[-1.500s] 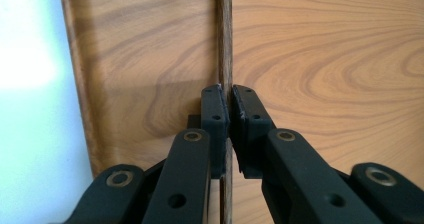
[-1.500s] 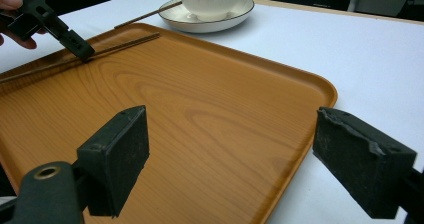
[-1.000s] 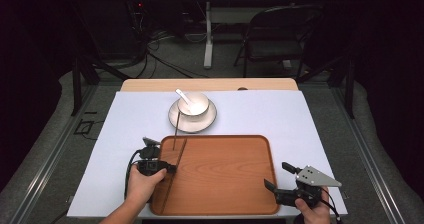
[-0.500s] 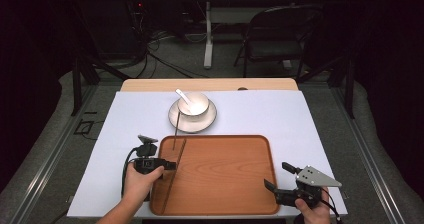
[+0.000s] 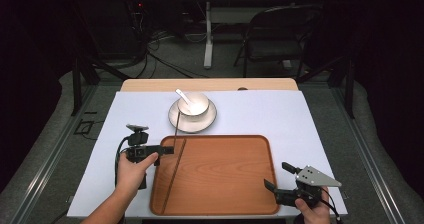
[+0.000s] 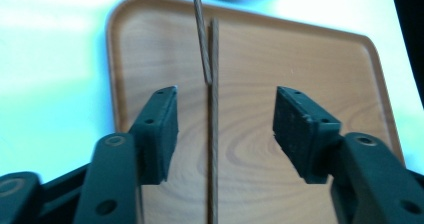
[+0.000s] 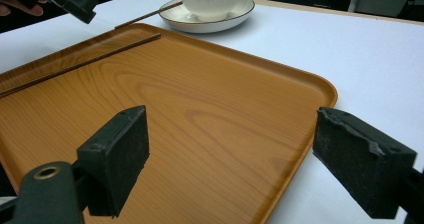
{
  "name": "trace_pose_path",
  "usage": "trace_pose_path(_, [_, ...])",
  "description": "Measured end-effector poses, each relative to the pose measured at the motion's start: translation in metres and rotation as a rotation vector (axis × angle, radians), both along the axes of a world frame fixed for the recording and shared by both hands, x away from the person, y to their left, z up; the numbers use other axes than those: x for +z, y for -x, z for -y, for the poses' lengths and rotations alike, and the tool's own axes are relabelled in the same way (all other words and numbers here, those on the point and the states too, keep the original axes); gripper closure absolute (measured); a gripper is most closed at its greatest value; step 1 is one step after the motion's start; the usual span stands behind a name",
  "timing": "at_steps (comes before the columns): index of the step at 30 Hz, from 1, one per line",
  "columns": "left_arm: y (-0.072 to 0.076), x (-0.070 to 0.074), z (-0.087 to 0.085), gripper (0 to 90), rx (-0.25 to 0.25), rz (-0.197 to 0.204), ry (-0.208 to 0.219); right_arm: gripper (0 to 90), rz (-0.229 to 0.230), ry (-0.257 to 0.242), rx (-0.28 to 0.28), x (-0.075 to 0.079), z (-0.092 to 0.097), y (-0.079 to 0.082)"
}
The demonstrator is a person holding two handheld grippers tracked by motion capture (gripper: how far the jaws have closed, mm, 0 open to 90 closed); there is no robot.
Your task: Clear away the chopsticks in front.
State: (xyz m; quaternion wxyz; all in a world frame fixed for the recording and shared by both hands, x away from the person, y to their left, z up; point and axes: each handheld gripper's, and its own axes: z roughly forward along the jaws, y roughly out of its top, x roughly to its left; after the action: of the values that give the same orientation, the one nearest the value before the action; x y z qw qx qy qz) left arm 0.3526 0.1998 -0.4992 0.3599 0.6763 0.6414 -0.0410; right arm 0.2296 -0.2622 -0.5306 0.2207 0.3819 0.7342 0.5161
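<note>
A brown wooden tray [image 5: 225, 184] lies on the white table cover. One thin dark chopstick [image 5: 175, 176] lies inside the tray along its left side. A second chopstick [image 5: 176, 126] leans from the saucer's rim down to the tray's far left edge. My left gripper [image 5: 169, 149] hovers at the tray's left rim, open; in the left gripper view [image 6: 225, 119] the lying chopstick [image 6: 213, 149] runs between the jaws, touching neither. My right gripper [image 5: 276, 175] is open at the tray's near right corner, with nothing between its jaws [image 7: 230, 144].
A white cup with a spoon [image 5: 193, 104] stands on a saucer [image 5: 200, 121] just beyond the tray. White table cover [image 5: 310, 129] stretches right of the tray. A dark chair [image 5: 270, 39] and cables sit on the floor behind the table.
My left gripper has moved a little away from the near edge, along the tray's left rim. The right gripper and both chopsticks have stayed put.
</note>
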Motion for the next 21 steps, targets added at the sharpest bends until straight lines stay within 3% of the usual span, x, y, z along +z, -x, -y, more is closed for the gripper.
trace_pose_path(10, [-0.024, 0.011, -0.011, 40.5, 0.046, 0.021, -0.040, 14.6, 0.000, -0.001, 0.001, 0.000, 0.000, 0.000])
trace_pose_path(16, [-0.048, 0.018, -0.021, 41.6, 0.054, 0.022, 0.028, 14.6, -0.002, -0.002, 0.002, 0.000, 0.000, 0.000])
trace_pose_path(21, [-0.066, 0.018, -0.028, 41.3, 0.095, 0.004, 0.044, 14.6, -0.003, -0.002, 0.003, 0.000, 0.000, -0.001])
